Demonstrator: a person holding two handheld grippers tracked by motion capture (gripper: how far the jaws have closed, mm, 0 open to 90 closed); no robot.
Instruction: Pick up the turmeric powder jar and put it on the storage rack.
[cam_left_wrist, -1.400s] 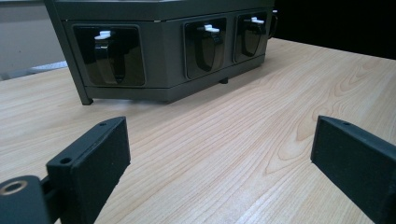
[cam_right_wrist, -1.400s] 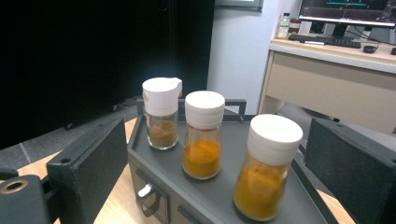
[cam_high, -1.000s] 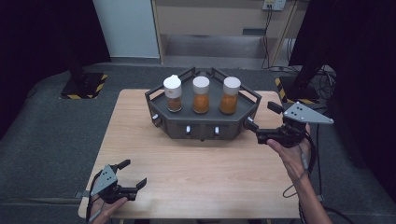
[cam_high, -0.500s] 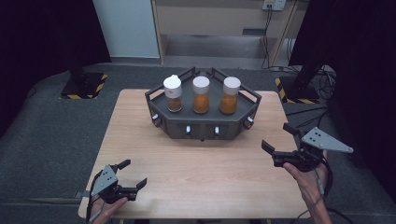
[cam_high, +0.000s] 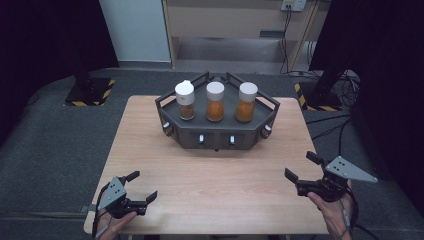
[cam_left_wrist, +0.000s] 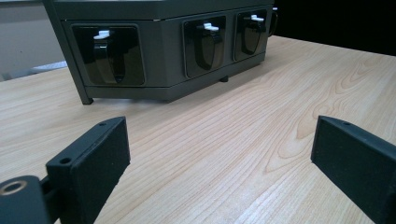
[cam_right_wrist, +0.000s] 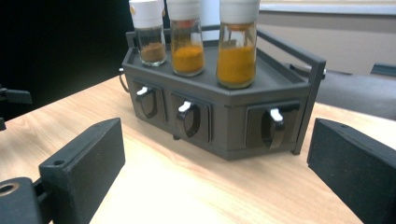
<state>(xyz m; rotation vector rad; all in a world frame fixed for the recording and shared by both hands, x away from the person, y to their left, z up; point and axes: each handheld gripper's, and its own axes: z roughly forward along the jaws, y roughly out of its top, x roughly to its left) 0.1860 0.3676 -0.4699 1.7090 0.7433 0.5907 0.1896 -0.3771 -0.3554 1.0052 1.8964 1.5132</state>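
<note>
A dark grey rack (cam_high: 217, 131) stands at the far middle of the wooden table (cam_high: 215, 185). On top of it are three white-capped spice jars: brown powder (cam_high: 184, 100), orange (cam_high: 215, 101) and yellow-orange (cam_high: 246, 102). Small handles with white tips run along its front. My left gripper (cam_high: 143, 185) rests open near the front left corner, holding nothing, and its own view faces the rack (cam_left_wrist: 163, 46) past wide-apart jaws. My right gripper (cam_high: 300, 165) hovers open near the front right edge, pointed at the rack (cam_right_wrist: 233, 116) and jars (cam_right_wrist: 237, 46).
Two black stand bases with yellow-black striped tape (cam_high: 90, 92) (cam_high: 320, 95) sit on the grey floor behind the table. Cables (cam_high: 340, 125) trail on the floor at the right. A wooden cabinet (cam_high: 240, 30) stands at the back.
My right gripper has pulled back from the rack's right end to the table's front right, staying open. The left gripper has not moved.
</note>
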